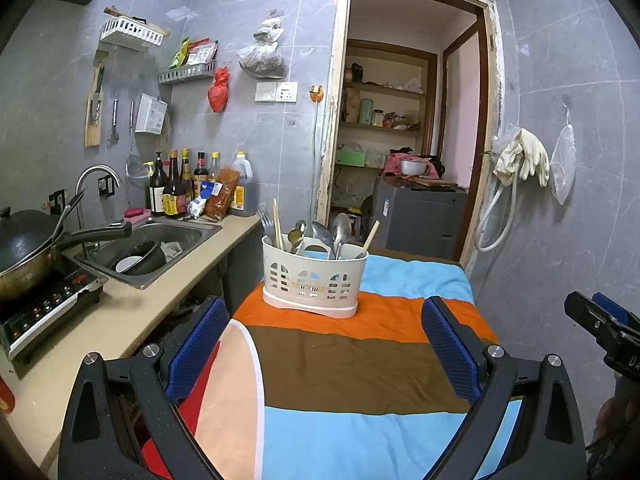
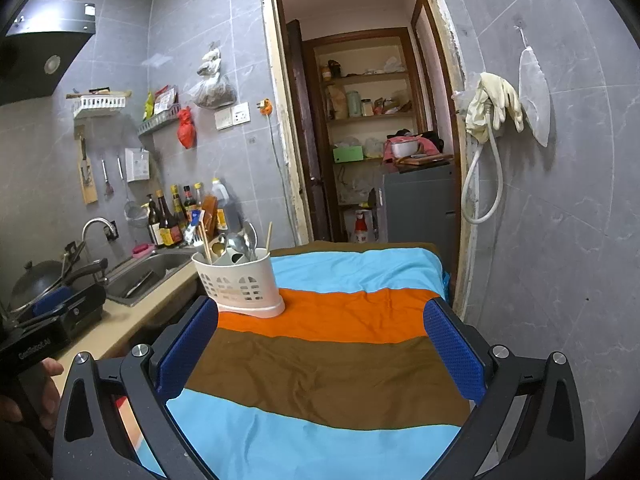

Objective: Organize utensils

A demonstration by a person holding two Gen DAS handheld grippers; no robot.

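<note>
Two handheld grippers hover above a striped cloth [image 1: 360, 360] that covers a small worktop in a narrow grey-tiled kitchen. Neither holds anything. The left gripper [image 1: 324, 344] has its blue-padded jaws spread wide apart, and the right gripper [image 2: 320, 344] shows the same wide, empty gap.

A cream plastic utensil caddy [image 1: 314, 280] is the landmark. It stands upright on the cloth's orange band, towards the far left of the cloth, ahead of both grippers and well apart from them. Inside it are several metal spoons [image 1: 340, 232], a fork [image 1: 266, 220] at its left end, and wooden chopsticks [image 1: 277, 224], one leaning alone at the caddy's right end. All stand handle-down and mixed together; which compartment each sits in cannot be told.

Left of the caddy runs a beige counter with a steel sink [image 1: 156, 248], sauce bottles [image 1: 176, 188] behind it, and a dark wok [image 1: 28, 248] on a cooktop. Behind the caddy, an open doorway [image 1: 408, 120] shows pantry shelves.

No loose utensils lie on the cloth around the caddy, so either the sorting has not begun or it is finished; I cannot tell which. If work remains, the next move calls for one gripper to travel forward to the caddy and close on a single handle top, lifting straight up without tipping the light caddy.
</note>
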